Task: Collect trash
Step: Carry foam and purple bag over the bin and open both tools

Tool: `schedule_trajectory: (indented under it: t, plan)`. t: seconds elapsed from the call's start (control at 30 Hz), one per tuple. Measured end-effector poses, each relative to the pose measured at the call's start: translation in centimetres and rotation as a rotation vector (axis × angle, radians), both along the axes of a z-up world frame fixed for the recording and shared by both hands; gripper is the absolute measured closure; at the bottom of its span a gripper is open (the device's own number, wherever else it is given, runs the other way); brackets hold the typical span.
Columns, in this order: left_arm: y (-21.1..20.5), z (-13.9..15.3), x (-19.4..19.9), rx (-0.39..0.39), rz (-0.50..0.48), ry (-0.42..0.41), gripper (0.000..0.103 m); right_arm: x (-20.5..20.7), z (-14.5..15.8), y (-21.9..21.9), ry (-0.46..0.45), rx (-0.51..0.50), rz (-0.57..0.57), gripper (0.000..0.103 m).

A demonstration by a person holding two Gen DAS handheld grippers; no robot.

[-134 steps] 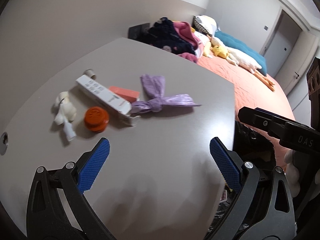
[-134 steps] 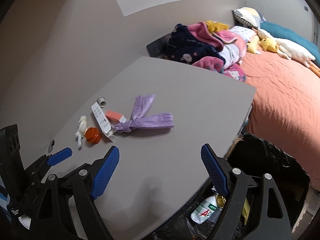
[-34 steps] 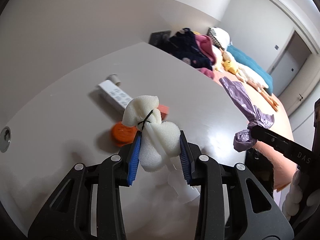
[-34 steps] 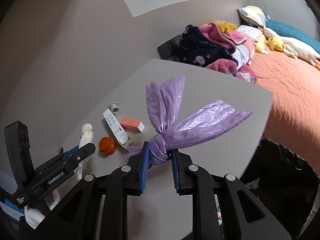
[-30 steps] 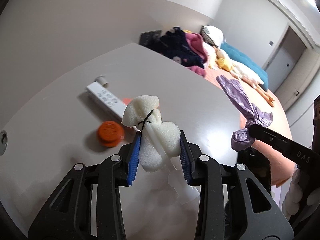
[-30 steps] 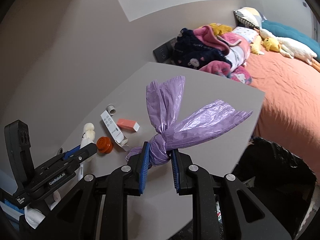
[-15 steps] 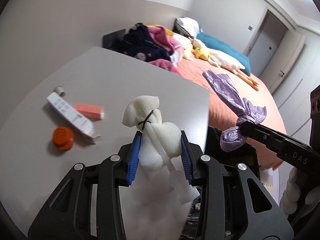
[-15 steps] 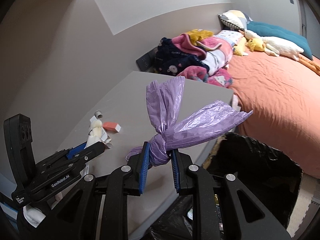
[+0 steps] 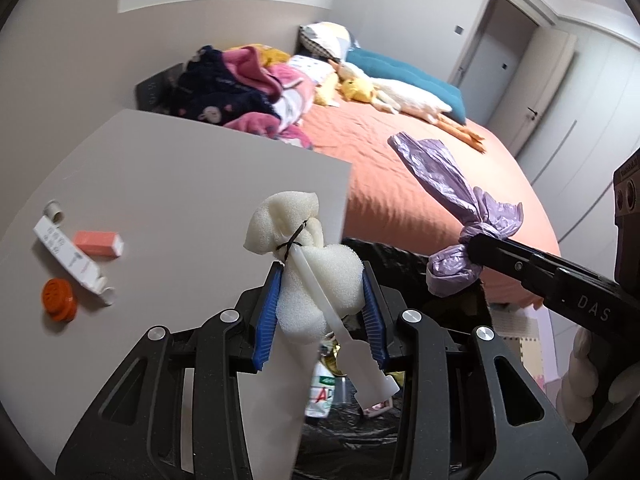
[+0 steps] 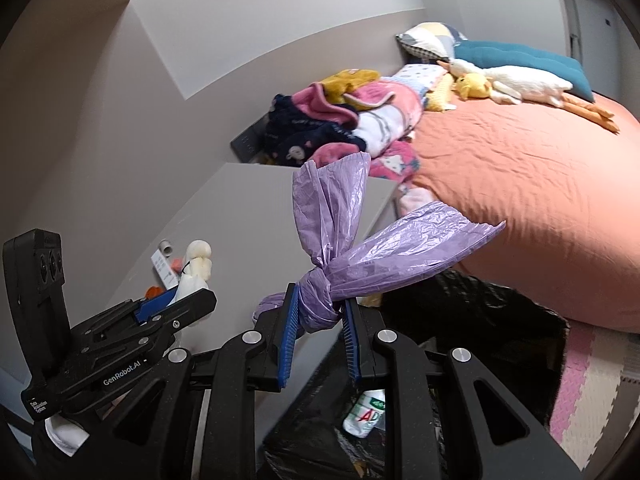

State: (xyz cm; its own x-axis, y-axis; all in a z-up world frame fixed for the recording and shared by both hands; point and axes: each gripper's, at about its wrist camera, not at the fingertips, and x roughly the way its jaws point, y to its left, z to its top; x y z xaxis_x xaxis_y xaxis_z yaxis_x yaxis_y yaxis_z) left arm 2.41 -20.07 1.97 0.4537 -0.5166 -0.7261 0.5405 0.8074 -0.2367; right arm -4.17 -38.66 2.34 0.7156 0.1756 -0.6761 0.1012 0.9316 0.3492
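We hold the white foam wad [image 9: 316, 276] clamped in the left gripper [image 9: 320, 312] and the knotted purple bag [image 10: 340, 264] pinched tight in the right gripper [image 10: 320, 336], both at the black bin's [image 10: 500, 320] rim beside the table [image 9: 180, 184]; releasing too early could drop either piece outside it.

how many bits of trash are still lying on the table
4, all near its left edge: orange cap, long white box, small pink box and a grey tube at the white box's far end. More may be hidden behind the grippers.
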Motion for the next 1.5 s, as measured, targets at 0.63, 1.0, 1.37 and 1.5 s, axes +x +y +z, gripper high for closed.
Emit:
schedule_trajectory:
  t: [0.63, 1.0, 1.37, 1.5]
  plan:
    - [-7.0, 0.2, -3.0, 0.011, -0.175, 0.003, 0.065, -4.4, -0.2, -5.8, -0.008, 0.018, -0.133, 0.08]
    - [-9.8, 0.2, -4.2, 0.005, -0.262, 0.007, 0.065, -6.6, -0.3, -7.8, 0.0, 0.007, -0.204, 0.08]
    - [-10.8, 0.0, -4.7, 0.005, -0.308, 0.014, 0.065, -7.3, -0.6, -8.7, 0.011, 0.001, -0.245, 0.08]
    - [-10.9, -0.2, -4.7, 0.012, -0.312, 0.019, 0.065, -7.3, -0.5, -8.6, 0.012, 0.0, -0.251, 0.08]
